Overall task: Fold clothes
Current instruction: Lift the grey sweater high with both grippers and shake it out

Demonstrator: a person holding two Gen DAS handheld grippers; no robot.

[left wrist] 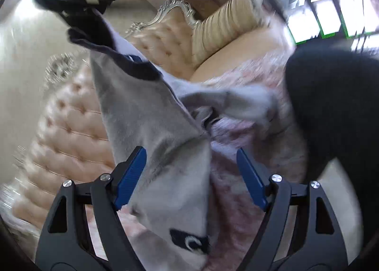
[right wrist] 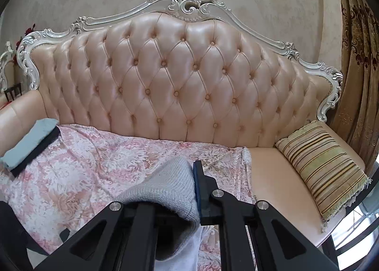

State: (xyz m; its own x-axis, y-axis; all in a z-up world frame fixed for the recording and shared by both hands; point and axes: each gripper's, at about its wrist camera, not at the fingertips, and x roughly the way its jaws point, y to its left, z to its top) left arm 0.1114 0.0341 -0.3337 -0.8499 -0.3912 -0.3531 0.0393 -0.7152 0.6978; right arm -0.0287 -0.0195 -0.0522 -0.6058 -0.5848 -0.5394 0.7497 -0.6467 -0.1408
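A grey knit garment (left wrist: 151, 114) with a dark collar and a dark logo patch hangs stretched in the air in the left wrist view. My left gripper (left wrist: 191, 176) is open, its blue pads (left wrist: 131, 176) either side of the hanging cloth without pinching it. The other gripper (left wrist: 83, 3) shows at the top left of that view, holding the garment's upper edge. In the right wrist view my right gripper (right wrist: 187, 190) is shut on a ribbed grey edge of the garment (right wrist: 165, 183), which covers the left finger.
A pink tufted sofa (right wrist: 177, 76) carries a pink floral throw (right wrist: 83, 164). A folded grey-blue and black stack (right wrist: 30, 143) lies at the seat's left end. A striped cushion (right wrist: 324, 171) leans at the right end. A dark shape (left wrist: 331, 105) fills the right of the left wrist view.
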